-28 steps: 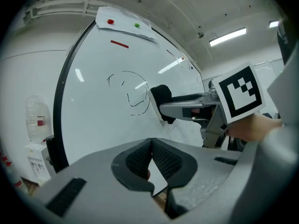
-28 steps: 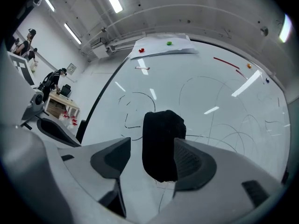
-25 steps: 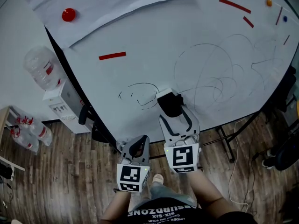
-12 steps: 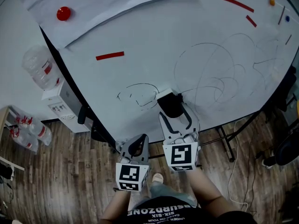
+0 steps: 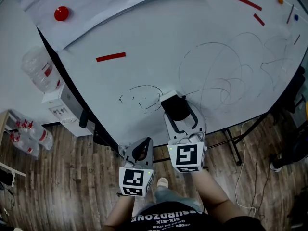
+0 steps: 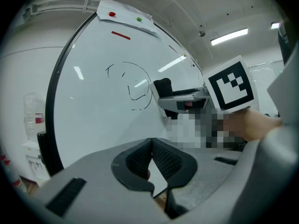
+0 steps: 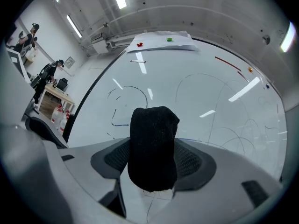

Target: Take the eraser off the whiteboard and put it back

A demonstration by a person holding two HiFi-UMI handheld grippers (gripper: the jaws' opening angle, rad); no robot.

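The right gripper (image 7: 154, 161) clamps the black eraser (image 7: 153, 143) upright between its jaws at lower centre of the head view, the whiteboard (image 5: 202, 42) straight ahead; the left gripper (image 6: 152, 160), farther back, is pinched together and empty

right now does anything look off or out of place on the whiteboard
Only mildly: the paper sheet under the red magnet is creased and overhangs the edge of the whiteboard. The eraser sits clamped in the right gripper, nothing damaged.

L gripper (image 6: 152, 148) closed, R gripper (image 7: 153, 158) clamped
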